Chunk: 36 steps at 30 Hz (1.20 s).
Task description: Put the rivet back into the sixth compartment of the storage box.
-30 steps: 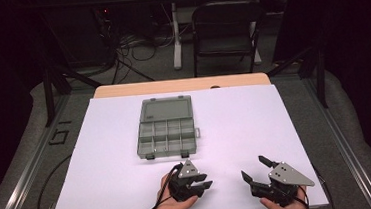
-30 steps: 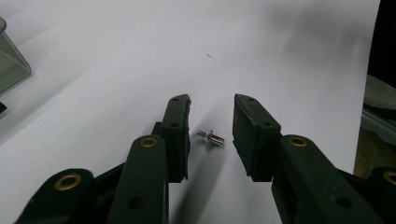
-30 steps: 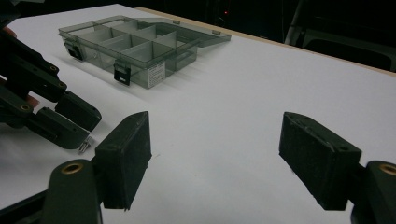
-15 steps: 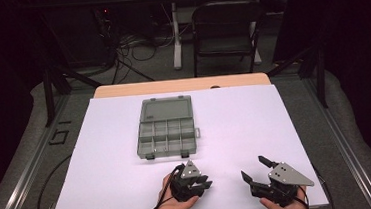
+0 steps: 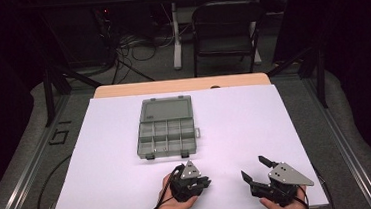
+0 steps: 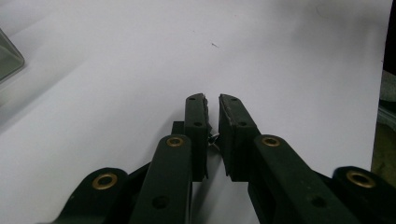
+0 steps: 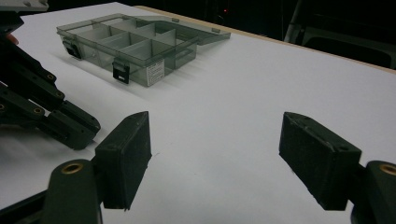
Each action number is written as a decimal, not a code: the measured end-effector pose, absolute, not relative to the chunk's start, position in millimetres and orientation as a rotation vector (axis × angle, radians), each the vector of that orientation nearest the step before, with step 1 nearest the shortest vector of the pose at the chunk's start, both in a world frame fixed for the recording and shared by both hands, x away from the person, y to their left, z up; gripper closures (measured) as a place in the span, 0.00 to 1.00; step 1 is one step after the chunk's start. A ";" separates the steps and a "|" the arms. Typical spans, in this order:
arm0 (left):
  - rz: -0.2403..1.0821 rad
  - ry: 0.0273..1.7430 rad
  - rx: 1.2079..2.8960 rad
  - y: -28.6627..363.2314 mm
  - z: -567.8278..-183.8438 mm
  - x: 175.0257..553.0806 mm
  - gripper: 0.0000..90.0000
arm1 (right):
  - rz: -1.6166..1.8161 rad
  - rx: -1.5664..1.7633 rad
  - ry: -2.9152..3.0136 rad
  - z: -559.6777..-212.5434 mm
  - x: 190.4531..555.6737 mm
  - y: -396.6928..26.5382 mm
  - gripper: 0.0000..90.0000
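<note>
My left gripper (image 5: 203, 184) rests low on the white table sheet near the front edge. Its jaws have just been closing and now stand shut, with only a thin slit and nothing between them (image 6: 211, 98). To its right, my right gripper (image 5: 252, 167) is held just above the sheet, open wide and empty (image 7: 217, 126). A grey translucent compartment box (image 5: 168, 128) lies ahead of both at mid-table, its lid folded back flat and its cells looking empty (image 7: 126, 46). The left gripper's closed jaws (image 7: 70, 126) show at the left of the right gripper view.
The white sheet (image 5: 235, 125) covers the wooden table up to a bare strip at the far edge. A corner of the box (image 6: 7, 60) shows at the left of the left gripper view. A dark chair (image 5: 225, 26) and floor cables stand beyond the table.
The left gripper's jaws have drawn together from a spread stance to shut, with nothing caught between them. Both hands and the box stayed where they were.
</note>
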<state>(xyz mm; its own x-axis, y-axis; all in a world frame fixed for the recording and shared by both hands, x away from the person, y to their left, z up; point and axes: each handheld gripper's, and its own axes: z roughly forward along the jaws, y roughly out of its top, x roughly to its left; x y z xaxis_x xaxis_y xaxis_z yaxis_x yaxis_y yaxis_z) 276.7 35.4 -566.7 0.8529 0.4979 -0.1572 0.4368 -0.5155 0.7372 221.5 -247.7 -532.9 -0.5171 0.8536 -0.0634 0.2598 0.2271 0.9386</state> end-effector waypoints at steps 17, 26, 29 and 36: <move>0.137 0.691 2.115 53.7 -547.7 282.7 0.92 | 1.292 1.024 1.909 -532.9 221.6 -248.0 0.28; 0.190 0.738 2.019 81.0 -524.6 294.0 0.91 | 1.289 1.026 1.908 -533.3 222.0 -247.5 0.28; 0.209 0.755 1.989 88.6 -518.0 297.0 0.91 | 1.284 1.030 1.910 -533.2 221.8 -247.7 0.28; 0.238 0.783 1.934 103.8 -504.7 304.4 0.91 | 1.281 1.029 1.917 -533.6 222.1 -247.4 0.28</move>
<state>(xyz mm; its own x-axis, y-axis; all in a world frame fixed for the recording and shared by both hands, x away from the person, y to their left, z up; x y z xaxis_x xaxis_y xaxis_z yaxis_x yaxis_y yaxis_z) 304.4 103.8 -504.7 0.7715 0.6146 -0.1645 0.4187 -0.2958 0.8586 222.1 -247.4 -533.6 -0.5143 0.8553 -0.0631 0.2688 0.2306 0.9352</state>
